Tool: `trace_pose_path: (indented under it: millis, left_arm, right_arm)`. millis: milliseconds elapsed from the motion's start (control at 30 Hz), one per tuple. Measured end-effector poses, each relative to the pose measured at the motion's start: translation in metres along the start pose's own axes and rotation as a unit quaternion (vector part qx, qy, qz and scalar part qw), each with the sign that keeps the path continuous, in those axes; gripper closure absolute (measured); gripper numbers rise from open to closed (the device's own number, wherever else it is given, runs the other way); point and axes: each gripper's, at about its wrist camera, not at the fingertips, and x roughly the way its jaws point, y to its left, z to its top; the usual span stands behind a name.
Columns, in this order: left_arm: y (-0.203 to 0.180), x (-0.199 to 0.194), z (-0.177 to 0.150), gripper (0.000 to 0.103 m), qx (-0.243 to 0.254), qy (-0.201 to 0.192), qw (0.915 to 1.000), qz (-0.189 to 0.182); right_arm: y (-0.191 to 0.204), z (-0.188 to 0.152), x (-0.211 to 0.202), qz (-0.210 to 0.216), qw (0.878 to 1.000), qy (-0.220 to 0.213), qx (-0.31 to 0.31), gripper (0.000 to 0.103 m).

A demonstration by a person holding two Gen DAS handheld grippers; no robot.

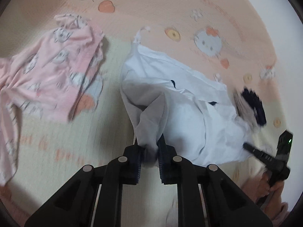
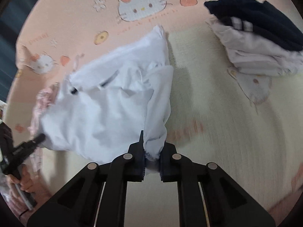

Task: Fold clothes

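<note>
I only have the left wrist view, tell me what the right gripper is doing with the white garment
Observer: The right gripper is shut on a bunched edge of the white garment, which hangs up off the printed mat.
Operator: What is that dark thing on my right?
Observer: A folded stack: a dark navy garment lying on pale folded clothes.
Operator: Is the stack touching the white garment?
Observer: No, bare mat lies between them in the right wrist view.
</note>
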Motion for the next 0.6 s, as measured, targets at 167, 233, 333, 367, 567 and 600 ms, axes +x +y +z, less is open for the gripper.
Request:
trace_pose_path:
  millis: [167,233,333,367,567,600]
  left_arm:
    - [0.014,-0.001,-0.043,0.076,0.011,0.053,0.998,0.035]
    - [0.025,-0.007,-0.055,0.067,-0.003,0.04,0.9983,0.043]
    - [0.028,-0.025,-0.058,0.064,-0.003,-0.015,0.9993,0.035]
    - [0.027,-0.03,-0.057,0.064,-0.002,-0.029,0.9993,0.023]
    - [-0.004,-0.01,-0.054,0.054,0.051,-0.013,0.9982,0.027]
    - [-0.007,-0.002,-0.055,0.055,0.059,0.001,0.9977,0.034]
  right_arm:
    - [-0.012,-0.053,-0.013,-0.063,0.997,0.038,-0.025,0.092]
    - [-0.018,-0.067,-0.001,-0.088,0.993,0.073,-0.013,0.085]
    - [-0.015,-0.066,-0.012,-0.107,0.993,0.048,-0.017,0.07]
    - [-0.013,-0.063,-0.02,-0.113,0.993,0.021,-0.019,0.058]
    - [-0.009,-0.064,-0.013,-0.116,0.993,0.023,-0.023,0.059]
    - [-0.008,-0.066,-0.004,-0.118,0.992,0.041,-0.022,0.058]
